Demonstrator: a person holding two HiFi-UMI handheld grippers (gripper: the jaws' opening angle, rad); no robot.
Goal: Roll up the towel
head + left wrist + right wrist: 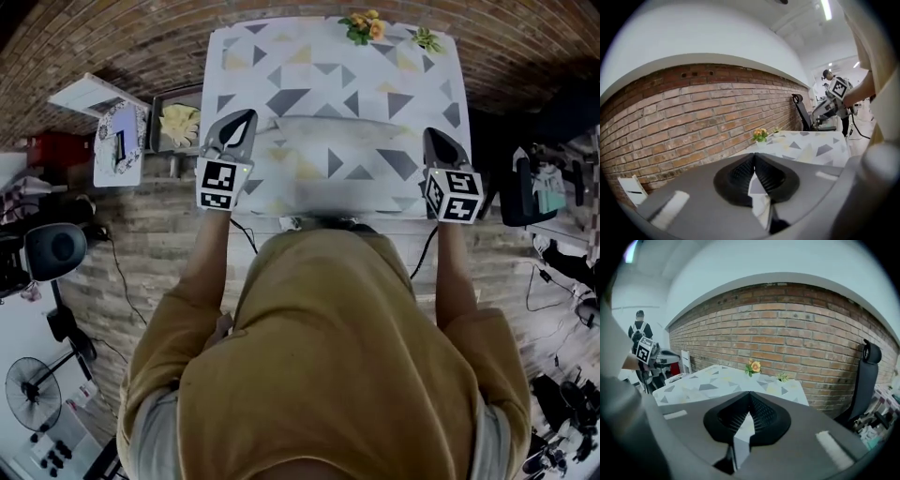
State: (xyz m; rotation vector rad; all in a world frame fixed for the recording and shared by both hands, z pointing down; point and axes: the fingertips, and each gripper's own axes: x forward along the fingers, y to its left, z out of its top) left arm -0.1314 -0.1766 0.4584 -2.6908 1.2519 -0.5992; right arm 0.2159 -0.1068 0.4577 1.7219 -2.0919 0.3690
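The towel (pixel 328 159), white with grey and yellow triangles, lies over the table (pixel 281 47), and its near edge is raised toward me. My left gripper (pixel 246 116) is shut on the towel's near left corner. In the left gripper view a strip of the cloth (pixel 757 188) shows pinched between the black pads (pixel 740 174). My right gripper (pixel 431 133) is shut on the near right corner, and in the right gripper view a fold of cloth (pixel 743 430) hangs from its closed pads (pixel 761 413). Both grippers are held up at the same height, with the edge stretched between them.
A small pot of orange flowers (pixel 363 26) and a little green plant (pixel 427 39) stand at the table's far edge by the brick wall. A tray (pixel 178 124) and a white board (pixel 89 94) sit to the left. A black office chair (pixel 865 380) stands at the right.
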